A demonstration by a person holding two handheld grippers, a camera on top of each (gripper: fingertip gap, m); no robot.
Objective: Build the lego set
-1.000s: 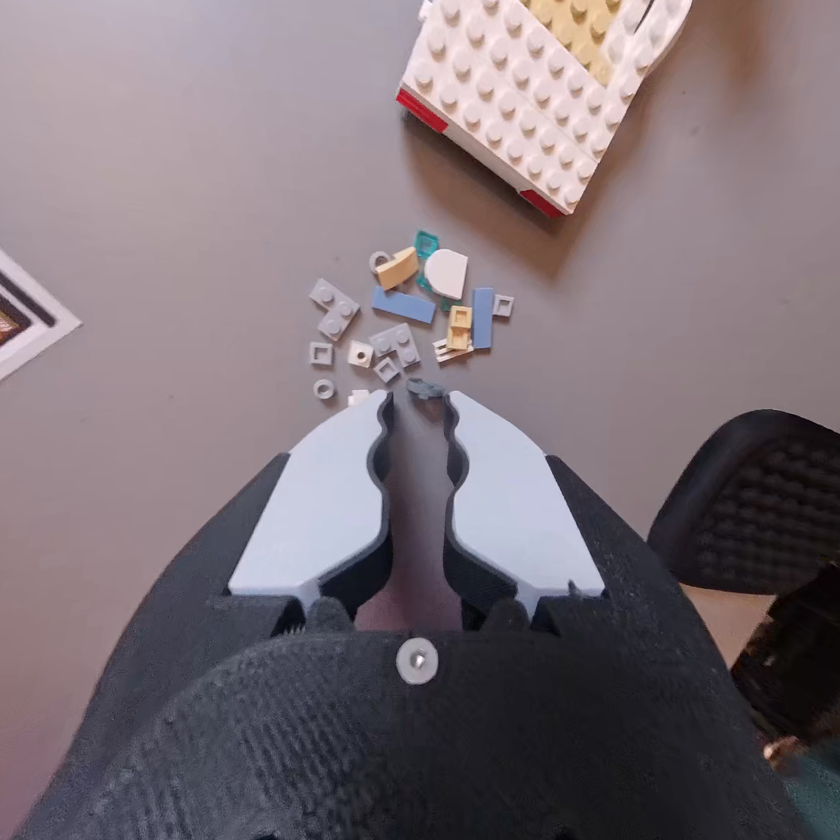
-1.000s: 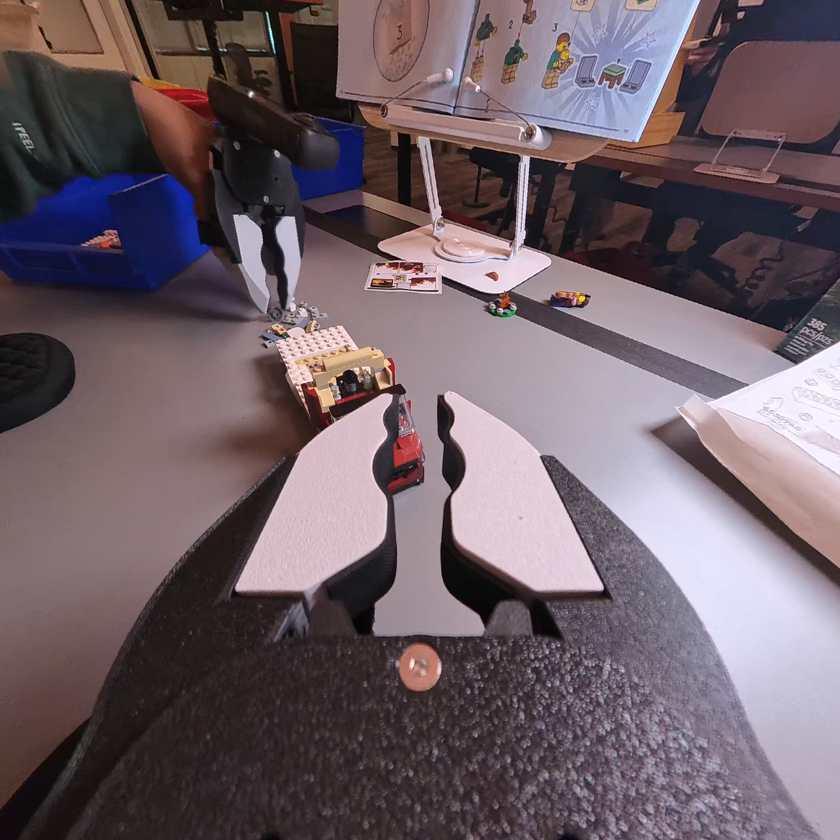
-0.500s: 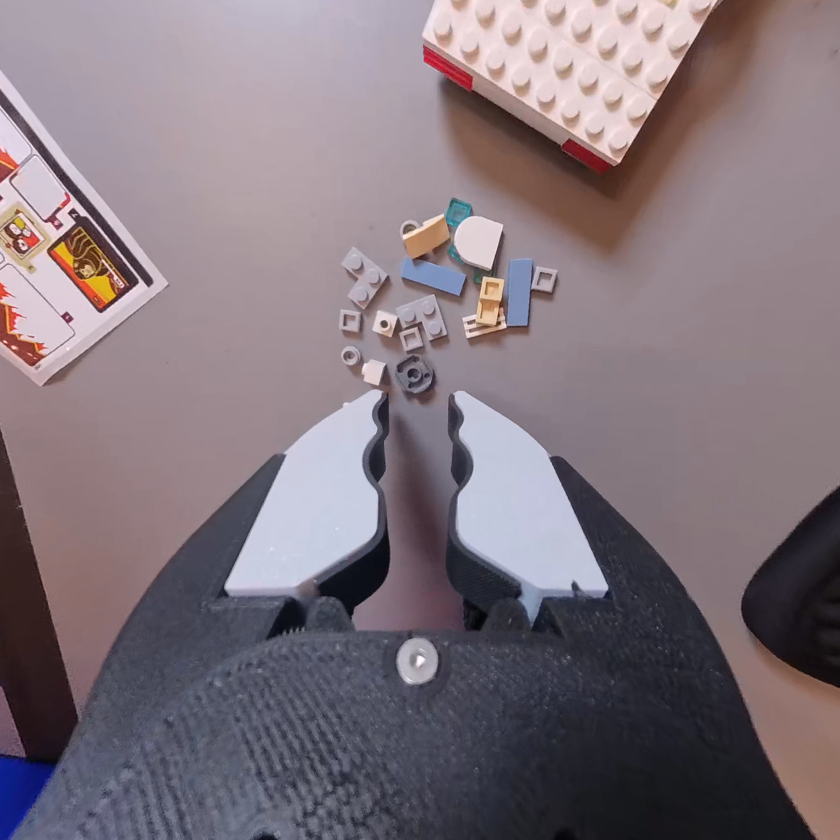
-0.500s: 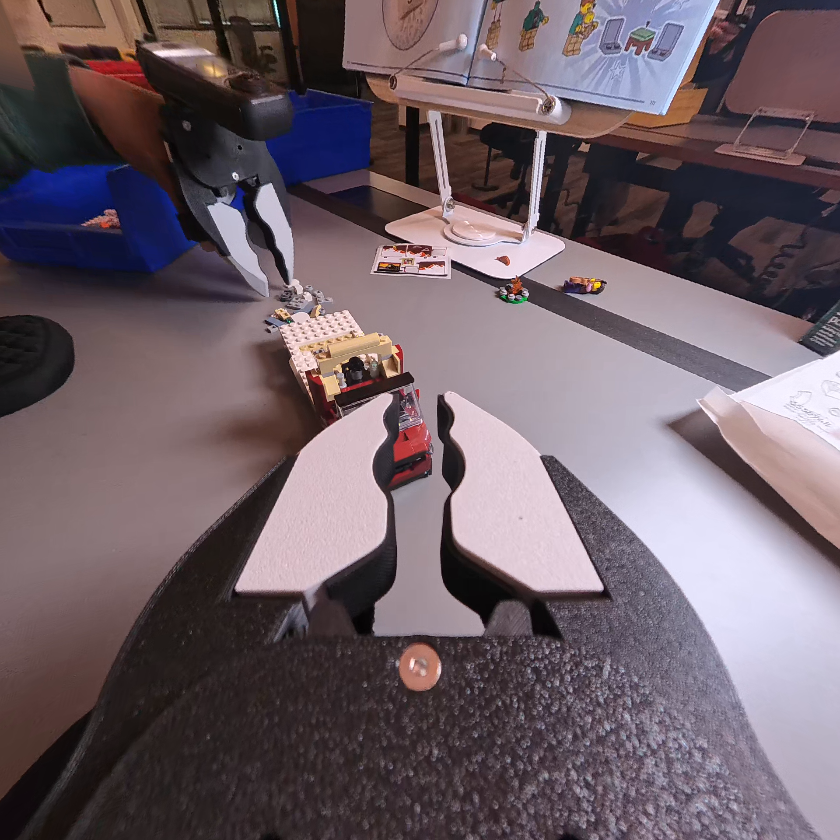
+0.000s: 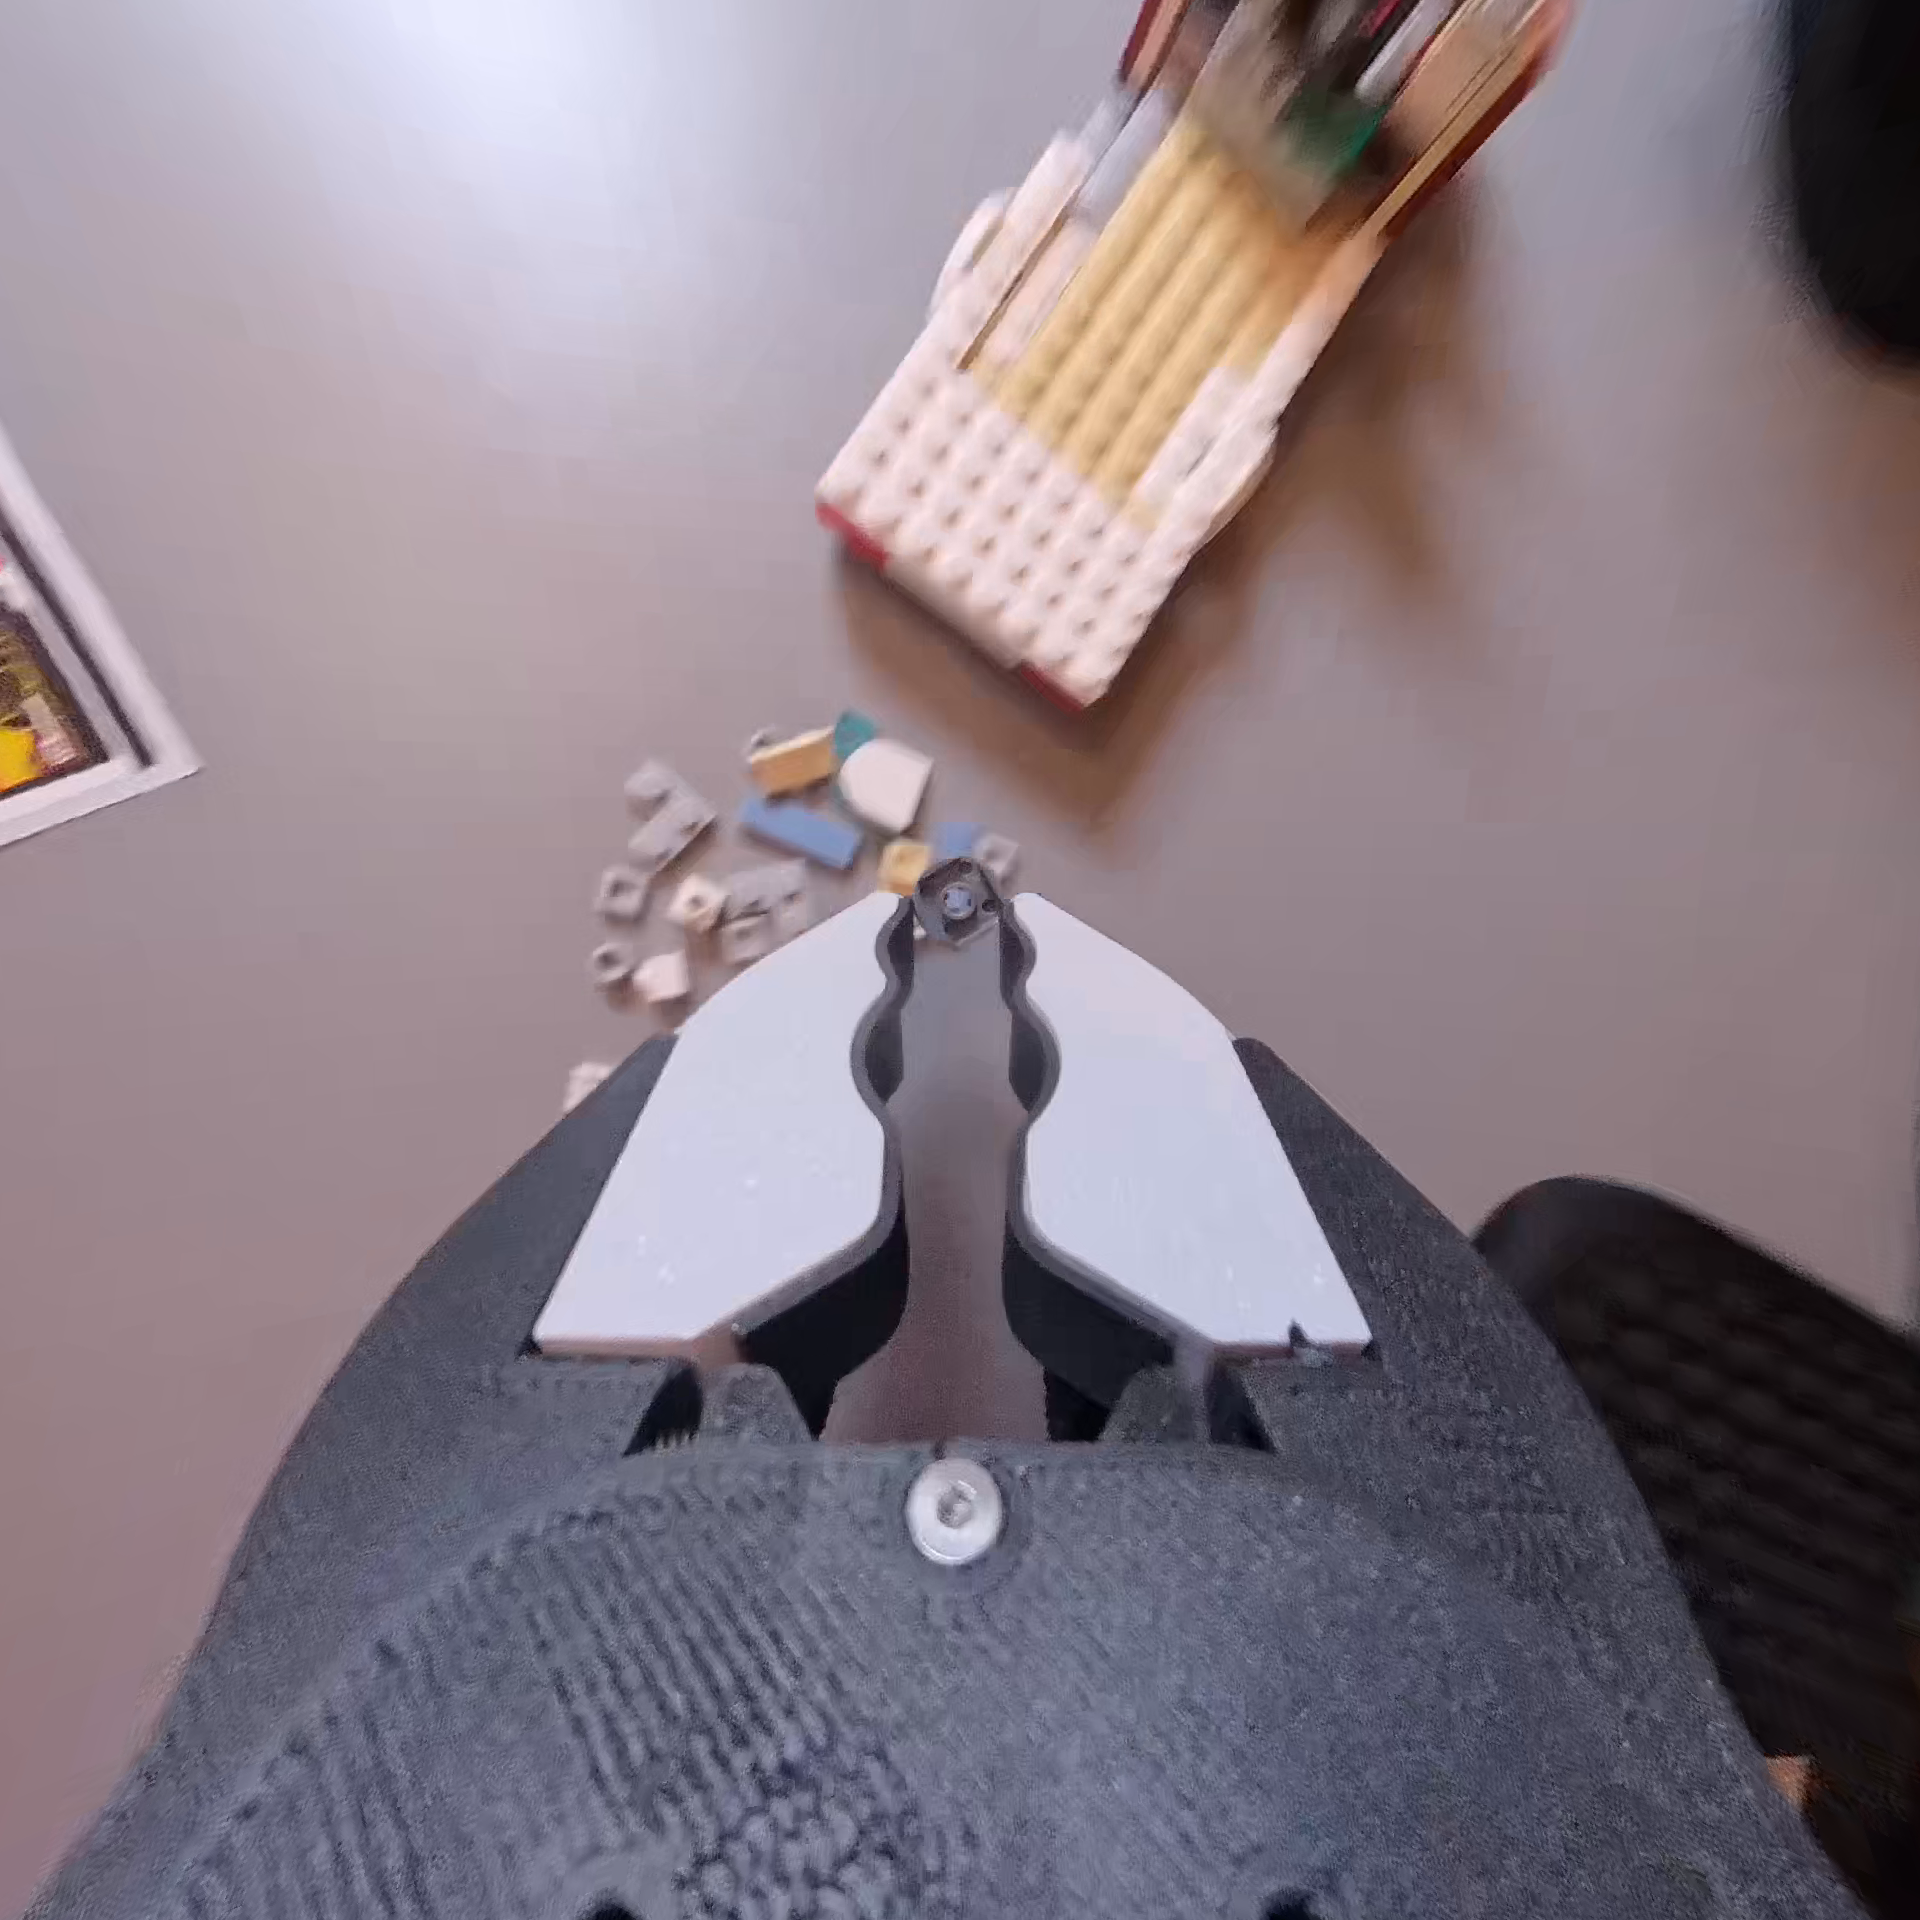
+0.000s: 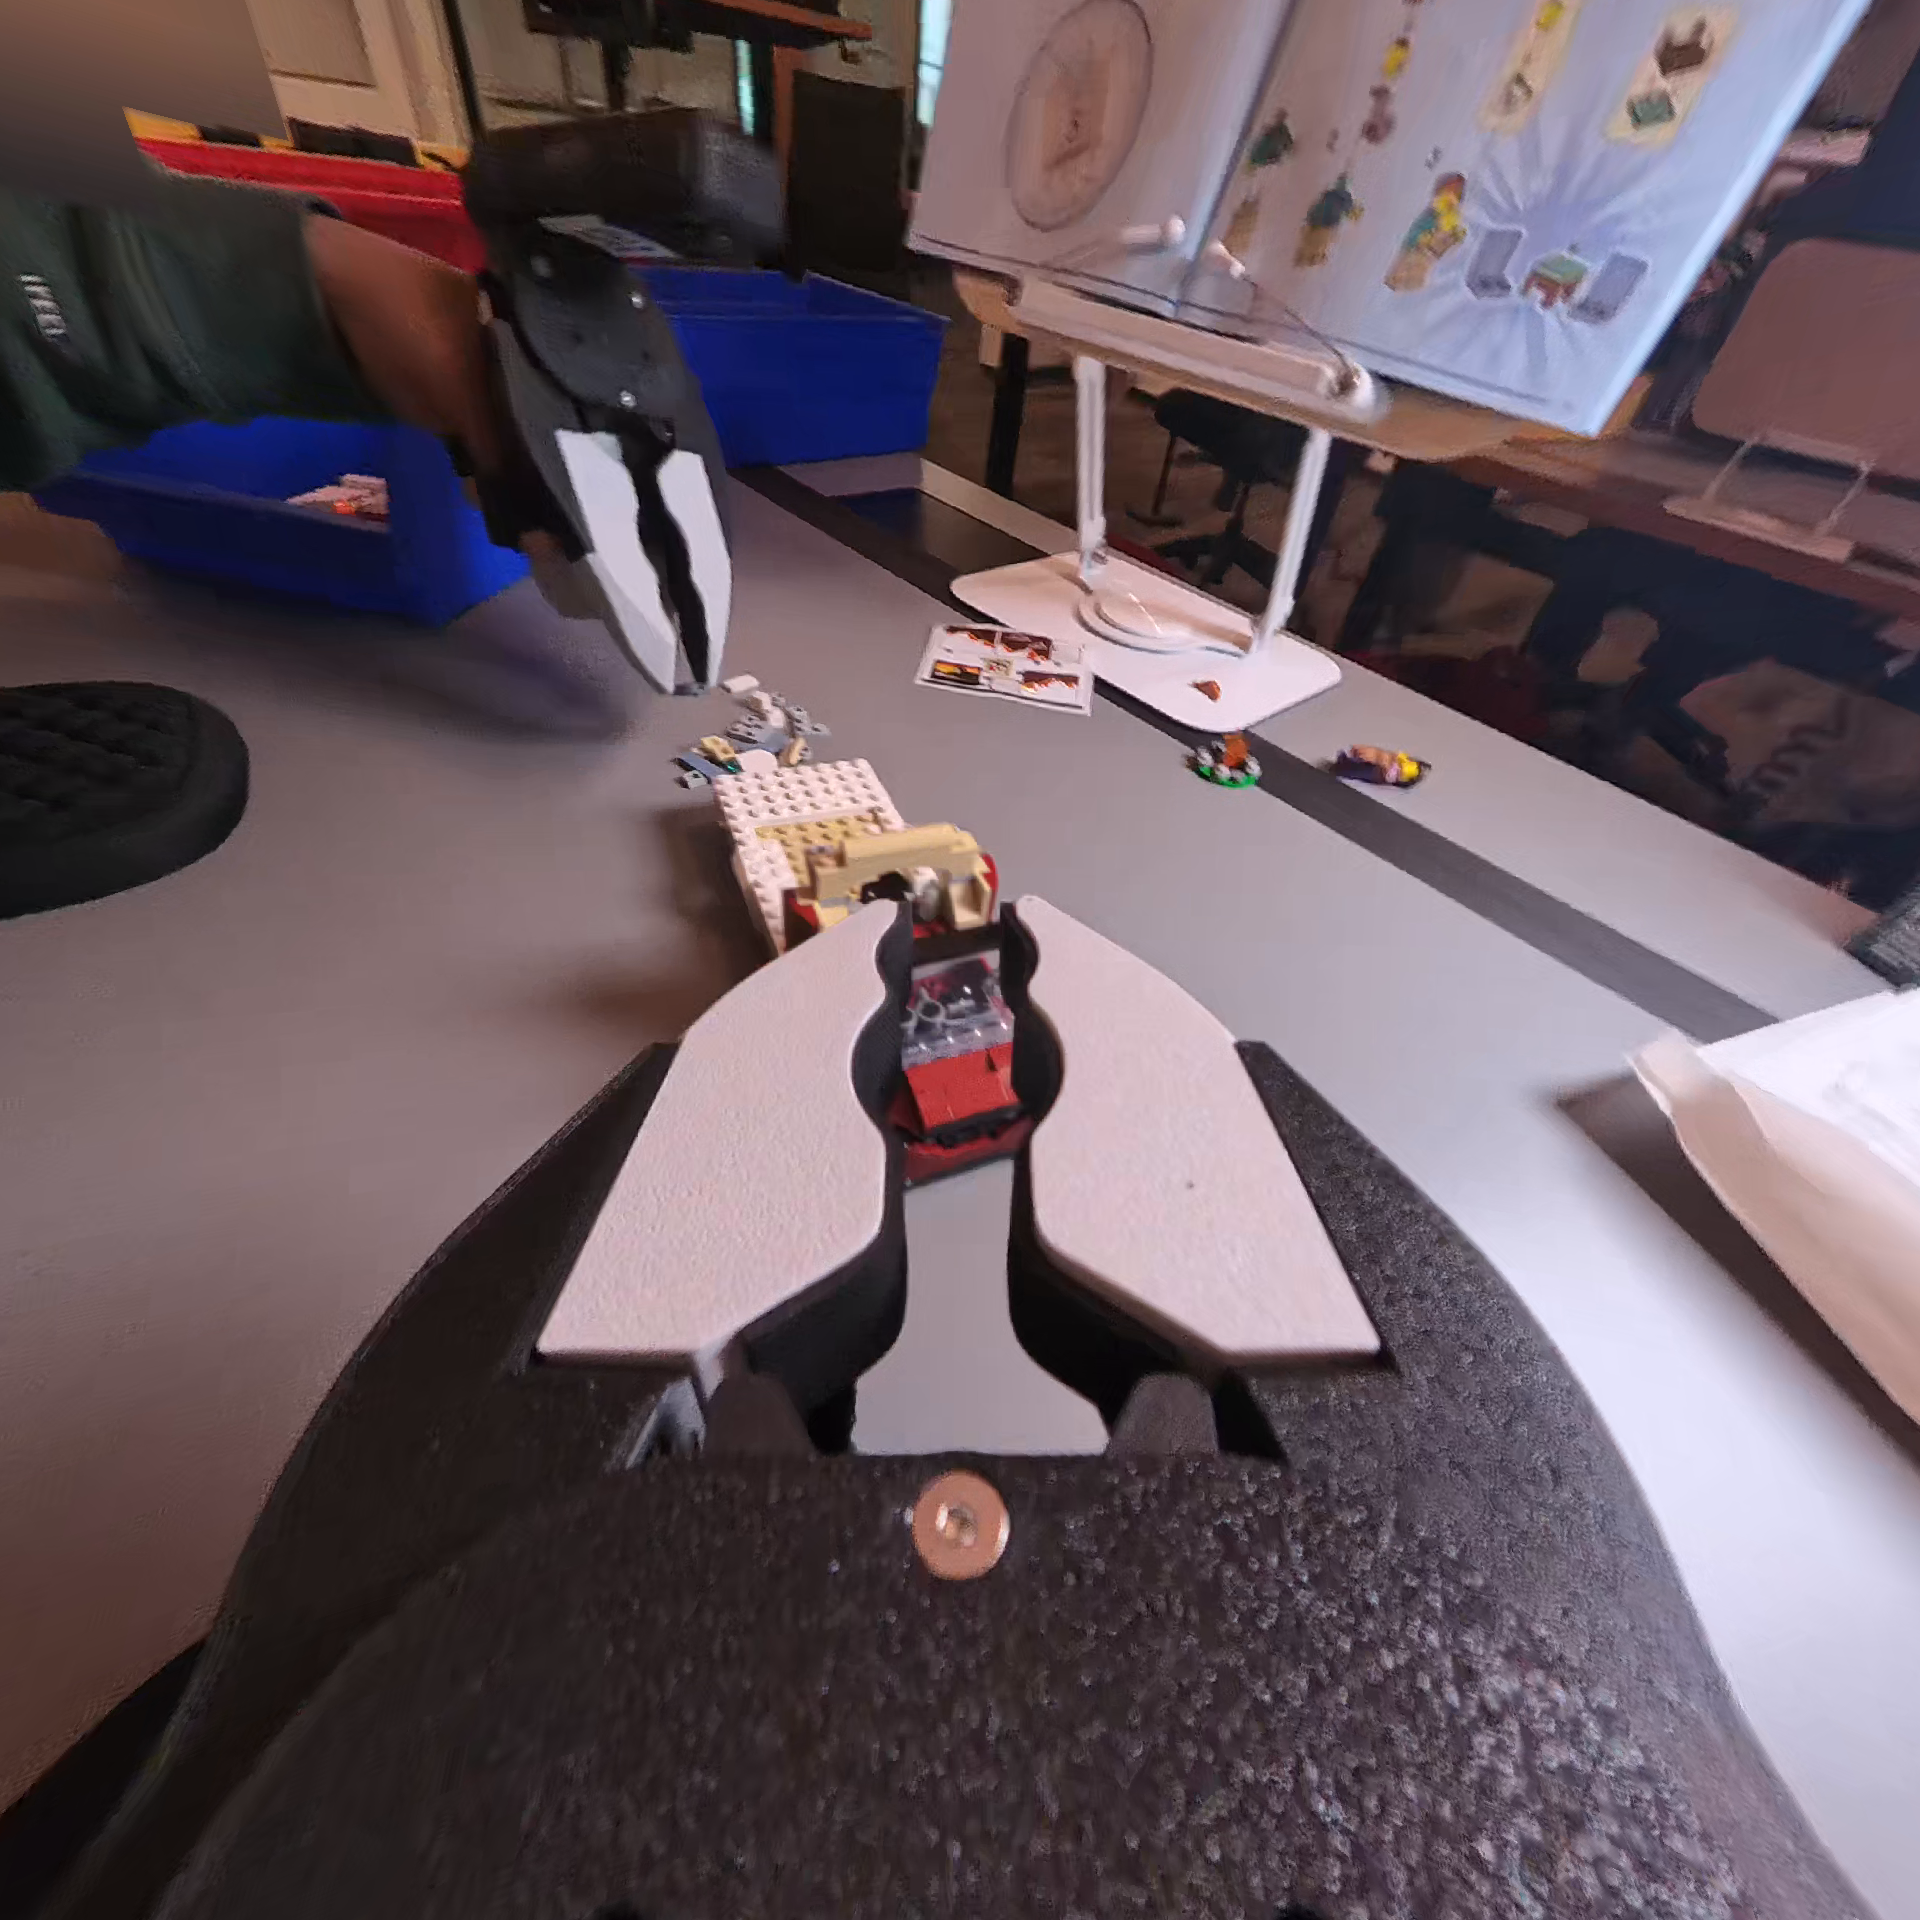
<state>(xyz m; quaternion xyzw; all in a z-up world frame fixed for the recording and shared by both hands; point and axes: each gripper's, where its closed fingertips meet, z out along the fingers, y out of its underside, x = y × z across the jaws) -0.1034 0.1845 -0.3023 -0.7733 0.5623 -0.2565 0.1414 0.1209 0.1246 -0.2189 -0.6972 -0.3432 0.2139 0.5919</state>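
Observation:
My left gripper is shut on a small dark grey round piece and holds it just above the pile of small loose pieces. The partly built vehicle, white and tan with red edges, lies beyond the pile. In the right wrist view the left gripper hangs tilted over the pile. My right gripper is slightly open and empty. Its fingers straddle the vehicle's red front, which shows in the gap. I cannot tell whether they touch it.
A sticker sheet lies left of the pile. A black round pad is at the right. In the right wrist view: blue bins, an instruction booklet on a white stand, two small builds, a paper bag. My hands' fingertips stand some 25 centimeters from each other.
My left gripper has closed on the dark grey round piece from the near edge of the pile and lifted it. My right gripper has moved left so the vehicle's red front is centred between its fingers.

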